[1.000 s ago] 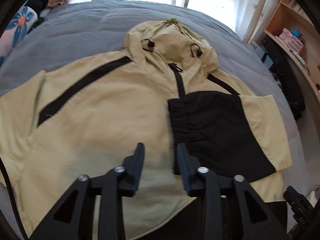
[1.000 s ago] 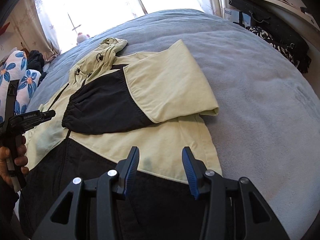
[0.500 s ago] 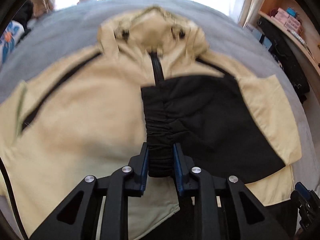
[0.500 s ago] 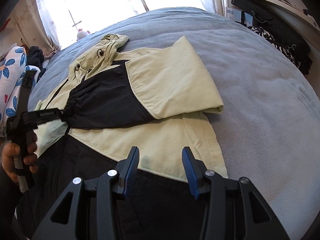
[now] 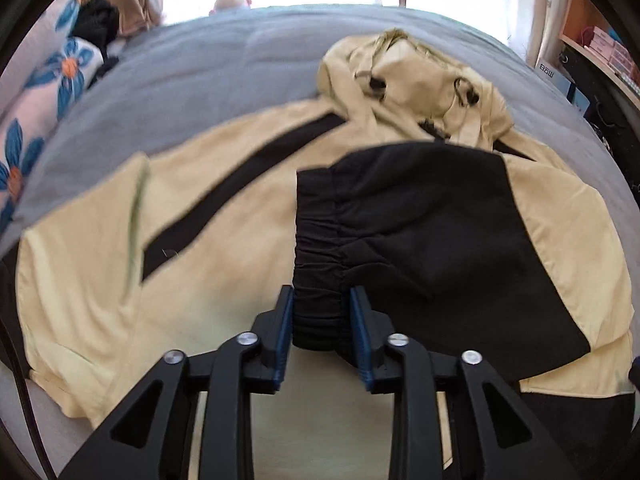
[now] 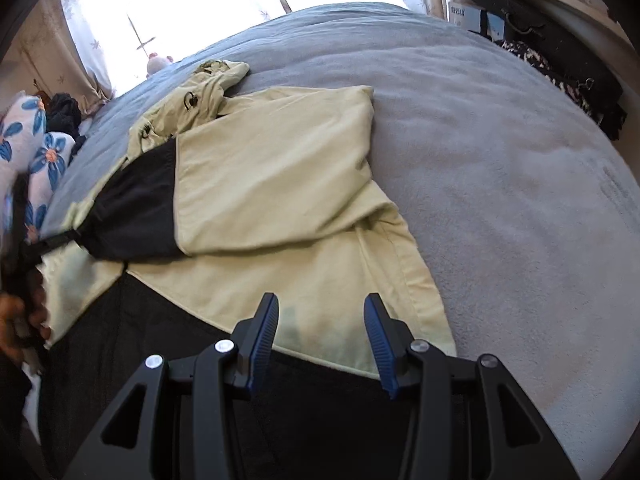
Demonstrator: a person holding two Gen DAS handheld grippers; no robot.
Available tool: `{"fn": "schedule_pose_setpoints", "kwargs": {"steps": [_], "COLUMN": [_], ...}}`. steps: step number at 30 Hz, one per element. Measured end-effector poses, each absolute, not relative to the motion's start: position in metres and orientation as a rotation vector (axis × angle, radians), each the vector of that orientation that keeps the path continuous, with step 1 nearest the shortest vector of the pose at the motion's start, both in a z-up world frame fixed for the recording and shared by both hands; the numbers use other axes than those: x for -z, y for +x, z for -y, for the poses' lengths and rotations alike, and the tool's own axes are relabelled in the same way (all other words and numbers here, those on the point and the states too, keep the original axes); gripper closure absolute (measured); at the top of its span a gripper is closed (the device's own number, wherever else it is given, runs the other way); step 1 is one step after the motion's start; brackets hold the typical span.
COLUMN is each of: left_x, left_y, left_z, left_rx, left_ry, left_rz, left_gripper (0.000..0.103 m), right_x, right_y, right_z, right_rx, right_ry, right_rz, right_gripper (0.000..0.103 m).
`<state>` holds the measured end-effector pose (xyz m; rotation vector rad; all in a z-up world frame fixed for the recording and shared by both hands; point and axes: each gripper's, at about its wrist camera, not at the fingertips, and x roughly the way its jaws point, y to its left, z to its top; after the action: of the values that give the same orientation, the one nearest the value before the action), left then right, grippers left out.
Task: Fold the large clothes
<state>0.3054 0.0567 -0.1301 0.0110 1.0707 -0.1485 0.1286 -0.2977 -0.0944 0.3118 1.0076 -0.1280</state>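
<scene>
A home bedroom: grey-covered bed (image 6: 500, 152), floral pillows (image 5: 48, 92), curtained window (image 6: 192, 0), cluttered shelves (image 5: 600, 40).

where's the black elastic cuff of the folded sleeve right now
In the left wrist view the black cuff sits low centre between the opening left gripper, lying on the jacket's yellow front, below the hood.

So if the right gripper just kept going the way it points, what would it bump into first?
Probably the jacket. The right gripper points down at its pale yellow front, near where that meets the black lower part, jaws empty and opening. Depth is hard to judge here.
</scene>
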Motion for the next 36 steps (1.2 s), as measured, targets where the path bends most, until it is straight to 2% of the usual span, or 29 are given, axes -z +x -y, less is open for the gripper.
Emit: {"fn": "schedule_pose_setpoints", "kwargs": {"steps": [1,2,3,4,8,17,19,21,23,28,30,34,36], "left_x": [0.131,0.131,0.129,0.126,0.122,0.142,0.147,0.148,0.144,0.148,0.144,0.122,0.110], "left_y": [0.307,0.308,0.310,0.311,0.327,0.364,0.365,0.366,0.364,0.358,0.355,0.340,0.330], "left_z": [-0.059,-0.062,-0.064,-0.066,-0.064,-0.047,-0.043,-0.038,-0.033,-0.019,-0.020,-0.020,-0.016], "left_rx": [0.158,0.172,0.177,0.179,0.187,0.196,0.179,0.175,0.196,0.192,0.180,0.162,0.162], "left_ry": [-0.016,-0.050,-0.081,-0.104,-0.127,-0.122,-0.095,-0.072,-0.083,-0.030,-0.032,0.002,0.032], "left_rz": [-1.080,-1.083,-1.076,-1.062,-1.042,-1.106,-1.102,-1.096,-1.085,-1.067,-1.060,-1.005,-0.977], "left_gripper": [0.061,0.055,0.044,0.039,0.038,0.040,0.056,0.068,0.071,0.070,0.070,0.070,0.068], "right_x": [0.089,0.086,0.078,0.072,0.061,0.127,0.139,0.144,0.136,0.140,0.130,0.103,0.092], "right_y": [0.133,0.137,0.143,0.151,0.197,0.314,0.326,0.334,0.340,0.343,0.337,0.310,0.294], "right_z": [0.301,0.304,0.310,0.316,0.345,0.402,0.400,0.394,0.390,0.390,0.383,0.367,0.355], "right_rx": [0.130,0.137,0.151,0.162,0.221,0.174,0.129,0.104,0.152,0.196,0.232,0.248,0.219], "right_ry": [0.322,0.331,0.347,0.363,0.386,0.495,0.489,0.438,0.336,0.235,0.168,0.067,0.048], "right_rz": [-0.997,-0.984,-0.963,-0.942,-0.895,-1.094,-1.123,-1.148,-1.129,-1.124,-1.115,-1.056,-1.034], "right_gripper": [0.051,0.041,0.035,0.034,0.033,0.033,0.043,0.099,0.101,0.100,0.090,0.082,0.074]}}
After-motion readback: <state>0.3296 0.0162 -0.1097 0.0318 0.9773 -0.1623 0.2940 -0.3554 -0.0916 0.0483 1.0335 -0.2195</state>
